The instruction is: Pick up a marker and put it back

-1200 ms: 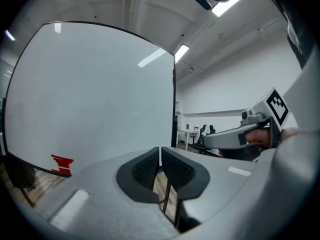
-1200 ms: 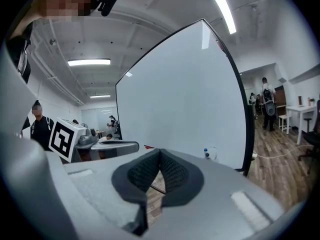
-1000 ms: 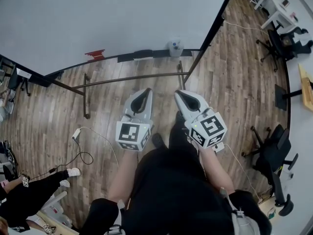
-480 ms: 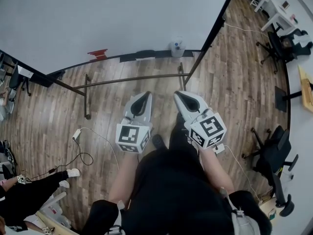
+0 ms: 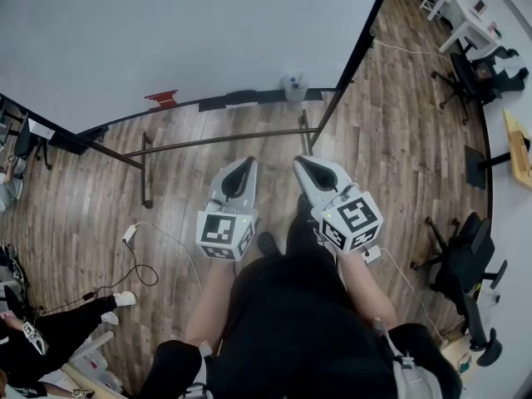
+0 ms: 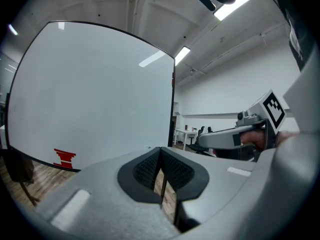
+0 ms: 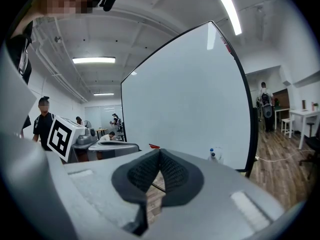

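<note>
A: Left gripper (image 5: 246,160) and right gripper (image 5: 301,163) are both sitting shut, holding nothing, pointing at the whiteboard (image 5: 183,32).
B: Marker?
A: Not resolving clearly; dark shapes (image 5: 241,96) are lying lengthwise along the tray (image 5: 187,101) ahead, probably it. Left gripper's looking nearer.

We see whiteboard (image 5: 183,32) standing over wood floor (image 5: 399,140). Red item (image 5: 161,98), maybe eraser, on its ledge (image 5: 125,116); bottle (image 5: 293,86) further right along it. Cable (image 5: 150,264) loops on floor at left; office chairs (image 5: 461,264) at right.
</note>
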`<action>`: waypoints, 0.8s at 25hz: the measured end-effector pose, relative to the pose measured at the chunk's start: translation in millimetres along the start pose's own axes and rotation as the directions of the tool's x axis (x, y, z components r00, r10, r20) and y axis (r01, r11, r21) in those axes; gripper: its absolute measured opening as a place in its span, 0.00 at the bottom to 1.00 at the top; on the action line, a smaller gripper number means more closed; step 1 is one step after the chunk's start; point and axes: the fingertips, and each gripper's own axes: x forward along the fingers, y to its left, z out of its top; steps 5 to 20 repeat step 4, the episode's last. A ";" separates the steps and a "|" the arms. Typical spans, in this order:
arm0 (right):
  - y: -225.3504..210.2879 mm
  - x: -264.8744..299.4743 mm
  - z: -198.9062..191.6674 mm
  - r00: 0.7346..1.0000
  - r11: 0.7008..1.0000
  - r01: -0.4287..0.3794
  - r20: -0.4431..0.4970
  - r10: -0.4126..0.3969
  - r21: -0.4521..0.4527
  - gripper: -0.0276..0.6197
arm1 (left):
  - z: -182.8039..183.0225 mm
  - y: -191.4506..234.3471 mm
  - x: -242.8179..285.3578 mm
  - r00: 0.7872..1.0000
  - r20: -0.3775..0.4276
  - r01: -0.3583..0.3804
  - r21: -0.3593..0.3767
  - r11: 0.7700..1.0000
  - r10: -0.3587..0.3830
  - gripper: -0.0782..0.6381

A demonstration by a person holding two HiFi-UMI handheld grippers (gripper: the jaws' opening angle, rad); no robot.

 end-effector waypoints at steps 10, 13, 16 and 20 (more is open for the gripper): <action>-7.1 -0.2 1.5 1.000 1.000 0.004 -0.003 -0.004 0.001 0.05 | 2.7 -1.6 6.8 1.000 0.001 0.003 -0.002 1.000 -0.003 0.12; -7.1 -0.2 1.5 1.000 1.000 0.004 -0.003 -0.004 0.001 0.05 | 2.7 -1.6 6.8 1.000 0.001 0.003 -0.002 1.000 -0.003 0.12; -7.1 -0.2 1.5 1.000 1.000 0.004 -0.003 -0.004 0.001 0.05 | 2.7 -1.6 6.8 1.000 0.001 0.003 -0.002 1.000 -0.003 0.12; -7.1 -0.2 1.5 1.000 1.000 0.004 -0.003 -0.004 0.001 0.05 | 2.7 -1.6 6.8 1.000 0.001 0.003 -0.002 1.000 -0.003 0.12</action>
